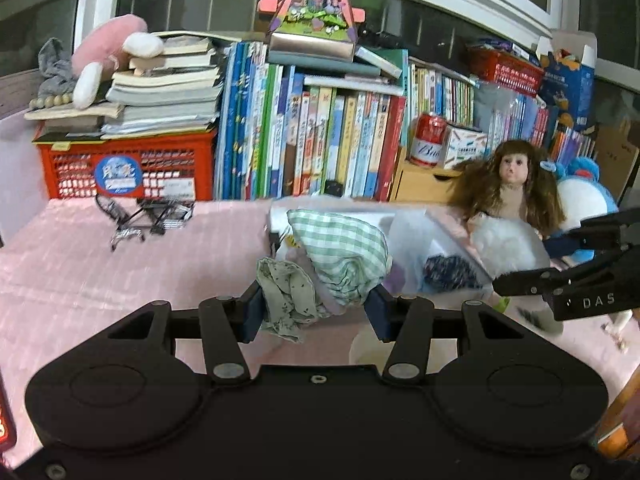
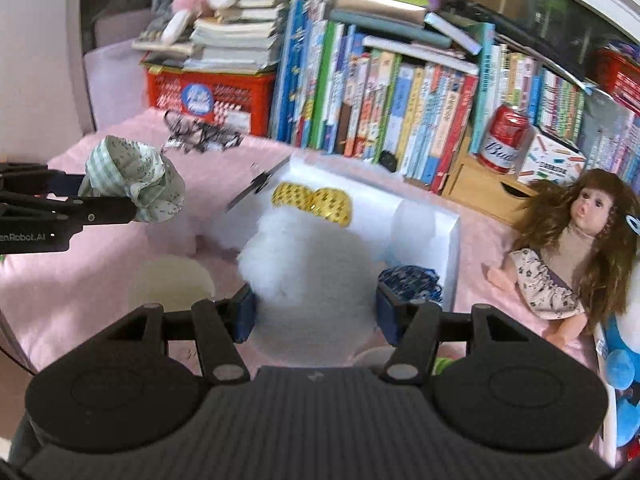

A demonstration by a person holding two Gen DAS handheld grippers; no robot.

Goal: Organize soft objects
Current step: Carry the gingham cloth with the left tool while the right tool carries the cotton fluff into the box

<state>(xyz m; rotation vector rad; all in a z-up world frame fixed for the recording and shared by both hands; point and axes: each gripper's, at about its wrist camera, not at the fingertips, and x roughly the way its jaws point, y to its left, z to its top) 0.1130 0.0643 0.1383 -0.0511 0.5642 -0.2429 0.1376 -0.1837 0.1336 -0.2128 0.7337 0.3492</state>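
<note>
We hold the left gripper [image 1: 314, 312] closed on a bundle of green checked cloth [image 1: 340, 256], its blue pads pressing the crumpled fabric from both sides, with a paler flowered scrap [image 1: 286, 296] hanging from the same bundle beside the left pad. In the right wrist view that bundle sits at the tip of the left gripper, raised above the pink cover [image 2: 80, 280] and clear of it. Our right gripper [image 2: 316, 312] is clamped on a white fluffy wad [image 2: 304, 264], which fills the gap between its two blue pads and bulges forward over them. Below and beyond the wad lies a white tray [image 2: 452, 232] with compartments: two yellow patterned rolls [image 2: 316, 202] lie side by side in the far part, and a dark blue tangle of cord [image 2: 412, 280] lies near the tray's right wall, just beside the right pad. A doll with long brown hair [image 2: 576, 240] sits to the right of the tray on the pink cover, next to a blue and white plush toy [image 2: 624, 368]. Behind everything a row of upright books [image 2: 400, 92] runs across, with a red basket [image 2: 208, 96] at its left end carrying stacked books, and a red can [image 2: 504, 140] stands on a small wooden box [image 2: 480, 192] at the right.
</note>
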